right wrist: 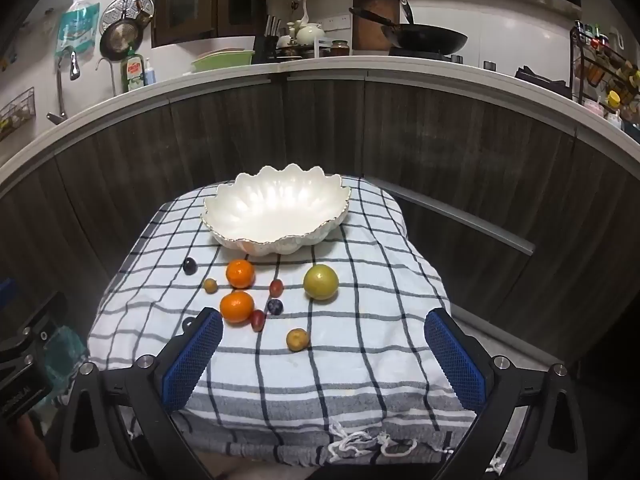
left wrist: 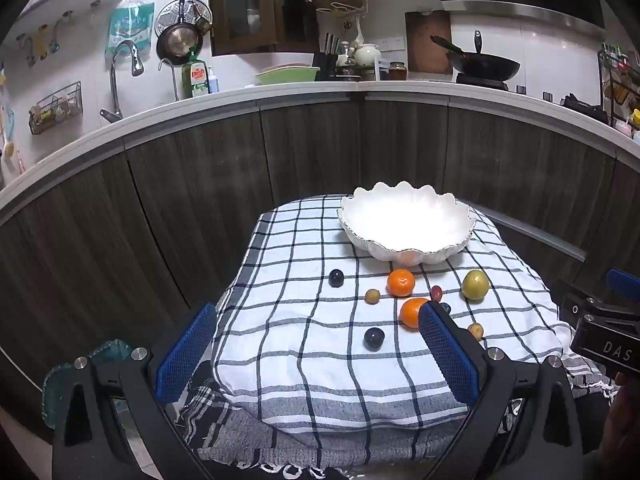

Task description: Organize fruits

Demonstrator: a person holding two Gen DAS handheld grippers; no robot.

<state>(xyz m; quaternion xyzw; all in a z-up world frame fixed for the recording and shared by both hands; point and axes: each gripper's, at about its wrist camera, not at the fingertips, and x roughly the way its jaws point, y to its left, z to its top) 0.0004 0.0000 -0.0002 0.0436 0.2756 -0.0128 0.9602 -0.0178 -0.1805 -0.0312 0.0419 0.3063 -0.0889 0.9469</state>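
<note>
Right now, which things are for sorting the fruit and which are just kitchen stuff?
For the job: white bowl, two oranges, green fruit, the small dark, red and yellow fruits around them.

Just lying about: wok, dish soap bottle, green basin, faucet.

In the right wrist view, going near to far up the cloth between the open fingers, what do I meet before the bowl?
Small yellow-brown fruit → dark red fruit → dark purple fruit → small red fruit → green-yellow fruit → far orange → white bowl.
</note>
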